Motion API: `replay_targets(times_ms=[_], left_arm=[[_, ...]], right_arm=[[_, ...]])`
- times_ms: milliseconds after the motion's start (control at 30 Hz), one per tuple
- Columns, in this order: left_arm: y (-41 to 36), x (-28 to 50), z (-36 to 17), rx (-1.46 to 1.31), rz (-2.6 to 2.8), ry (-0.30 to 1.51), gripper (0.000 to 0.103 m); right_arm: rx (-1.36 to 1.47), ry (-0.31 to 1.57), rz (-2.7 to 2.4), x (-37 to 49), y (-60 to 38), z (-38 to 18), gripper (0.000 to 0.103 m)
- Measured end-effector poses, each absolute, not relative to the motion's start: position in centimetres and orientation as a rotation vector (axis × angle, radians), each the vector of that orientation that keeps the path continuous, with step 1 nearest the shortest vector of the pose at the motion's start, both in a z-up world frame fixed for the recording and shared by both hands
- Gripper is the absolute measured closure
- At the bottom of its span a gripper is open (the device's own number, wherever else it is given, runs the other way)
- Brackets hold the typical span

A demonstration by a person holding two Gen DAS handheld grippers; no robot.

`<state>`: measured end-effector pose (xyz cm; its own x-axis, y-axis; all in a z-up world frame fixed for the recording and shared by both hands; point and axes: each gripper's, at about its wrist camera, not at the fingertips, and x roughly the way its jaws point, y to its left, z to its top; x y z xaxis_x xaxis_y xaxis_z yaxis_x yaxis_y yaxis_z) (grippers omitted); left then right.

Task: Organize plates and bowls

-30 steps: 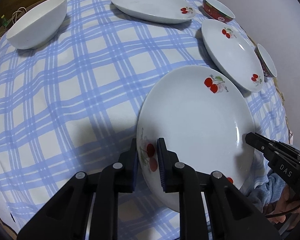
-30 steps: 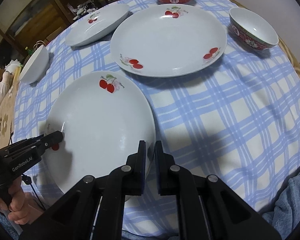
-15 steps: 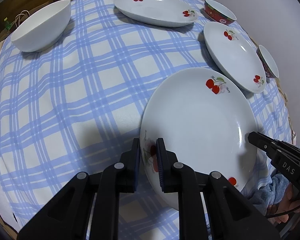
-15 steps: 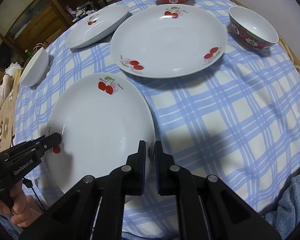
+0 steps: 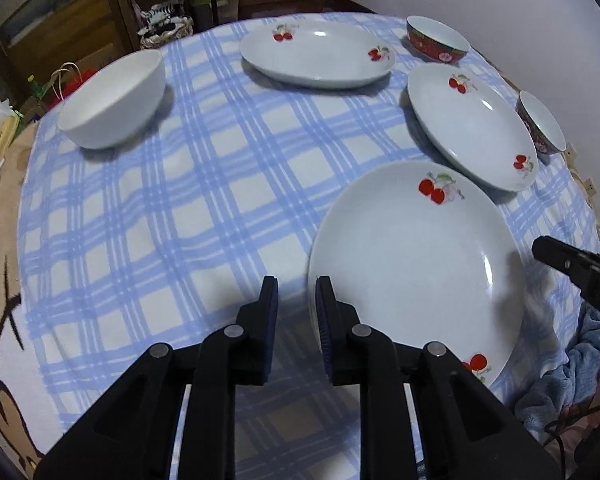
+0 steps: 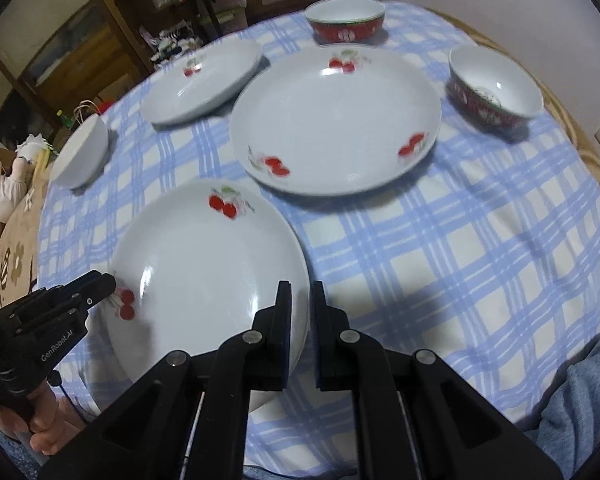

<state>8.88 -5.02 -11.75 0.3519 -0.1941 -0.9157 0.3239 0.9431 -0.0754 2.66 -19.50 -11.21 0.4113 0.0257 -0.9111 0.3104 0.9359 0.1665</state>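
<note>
Tablecloth (image 5: 188, 208): left gripper (image 5: 296, 312) jaws off plate (image 5: 412, 264).

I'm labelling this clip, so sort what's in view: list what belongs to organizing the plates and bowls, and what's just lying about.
Job: near cherry plate, middle cherry plate, far cherry plate, white bowl, far red bowl, nearer red bowl.
Lying about: checked tablecloth, stuffed toy, paper bag, shelves.

Near plate (image 5: 412, 264) rim behind tongs (image 5: 296, 304)
</note>
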Motion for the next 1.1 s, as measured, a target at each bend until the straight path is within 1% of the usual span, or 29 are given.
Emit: replay_targets(times_ms=[100,167,200,233,267,333,367,433,467,533,567,600,633,667,700,733,767,867,933,1100], left_arm=[[-4.6,9.2,-10.8,0.124,-0.319,1.151,0.081],[-4.4,9.6,-10.0,0.114,-0.303,1.142,0.076],[-4.8,9.9,-10.0,0.120,-0.300,1.141,0.073],[-5.1,10.4,-9.8,0.135,-0.302,1.138,0.068],[-5.4,10.7,-9.7,0.147,-0.296,1.133,0.067],[-6.2,11.3,-9.2,0.188,-0.279,1.109,0.059],[-6.5,11.4,-9.1,0.198,-0.279,1.102,0.057],[-7.2,11.9,-8.6,0.206,-0.288,1.091,0.048],[-7.4,12.0,-8.5,0.207,-0.289,1.091,0.046],[-8.0,12.7,-7.9,0.206,-0.281,1.099,0.029],[-8.2,12.9,-7.7,0.203,-0.277,1.098,0.027],[-8.4,13.1,-7.3,0.200,-0.278,1.094,0.025],[-8.8,13.5,-6.8,0.193,-0.289,1.093,0.023],[-9.1,13.8,-6.5,0.188,-0.301,1.093,0.022],[-9.4,14.0,-6.2,0.185,-0.307,1.091,0.017],[-9.8,14.3,-5.7,0.181,-0.311,1.082,0.014],[-10.1,14.5,-5.4,0.183,-0.312,1.073,0.014],[-11.3,15.2,-4.1,0.198,-0.308,1.044,0.013],[-12.3,16.0,-3.5,0.204,-0.353,1.058,0.013],[-13.4,17.1,-2.6,0.140,-0.388,1.044,0.013]], right_arm=[[0.352,1.106,-0.178,2.8,-20.1,-10.4,0.094],[0.327,1.079,-0.193,3.0,-20.4,-9.5,0.093],[0.311,1.063,-0.201,3.0,-20.6,-9.0,0.092],[0.298,1.057,-0.206,3.1,-20.7,-8.7,0.088],[0.284,1.054,-0.208,3.2,-20.9,-8.3,0.085],[0.271,1.046,-0.215,3.3,-21.5,-7.9,0.069],[0.268,1.044,-0.222,3.4,-21.7,-7.7,0.065],[0.260,1.046,-0.238,3.6,-22.4,-7.3,0.050],[0.255,1.043,-0.246,3.9,-22.9,-7.0,0.047],[0.246,1.033,-0.246,4.2,-23.3,-6.4,0.033],[0.241,1.029,-0.247,4.5,-23.6,-6.1,0.028],[0.231,1.023,-0.252,4.7,-23.8,-5.7,0.016],[0.221,1.016,-0.260,4.9,-24.1,-5.3,0.007],[0.214,1.008,-0.270,5.0,-24.3,-5.0,0.004],[0.209,1.001,-0.277,5.1,-24.6,-4.6,0.000],[0.205,0.998,-0.283,5.2,-24.9,-4.3,0.000],[0.204,0.997,-0.286,5.3,-25.1,-4.2,0.000],[0.204,1.001,-0.291,5.8,-26.3,-3.9,0.000],[0.199,0.999,-0.296,6.2,-27.1,-3.7,0.000],[0.270,1.010,-0.273,6.7,-28.9,-3.4,0.000]])
